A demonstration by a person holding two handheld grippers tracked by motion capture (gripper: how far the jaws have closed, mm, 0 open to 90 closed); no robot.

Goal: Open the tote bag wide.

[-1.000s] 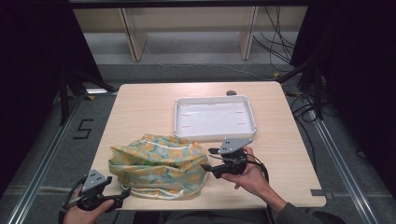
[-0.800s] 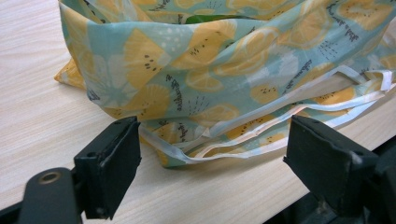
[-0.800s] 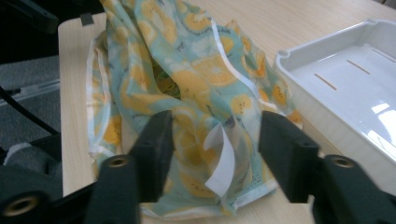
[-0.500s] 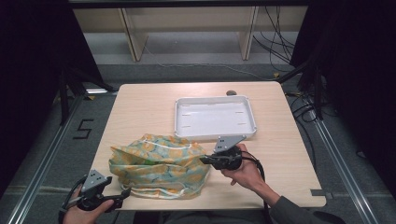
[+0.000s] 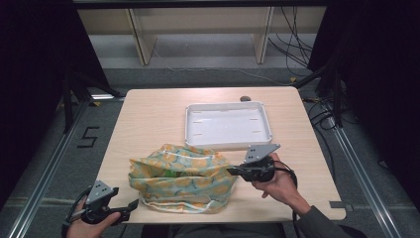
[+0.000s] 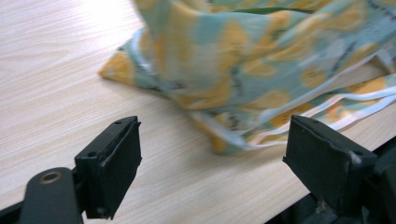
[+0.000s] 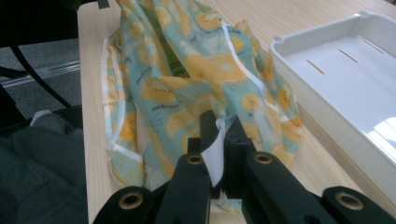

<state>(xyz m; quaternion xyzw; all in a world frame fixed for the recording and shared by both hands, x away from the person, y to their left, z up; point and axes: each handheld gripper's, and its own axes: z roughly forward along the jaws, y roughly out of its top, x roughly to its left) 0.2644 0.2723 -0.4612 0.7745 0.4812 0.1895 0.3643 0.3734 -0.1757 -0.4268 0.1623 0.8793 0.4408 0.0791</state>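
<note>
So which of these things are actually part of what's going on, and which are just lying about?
In the job:
- bag, lemon-print cloth
- right gripper, clamped on the bag's white edge
- left gripper, open, near the bag's corner

Lying about:
- tray, white
- cables on the floor beyond the table

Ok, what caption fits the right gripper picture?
Right gripper pinching the lemon-print bag's white edge beside the white tray.
</note>
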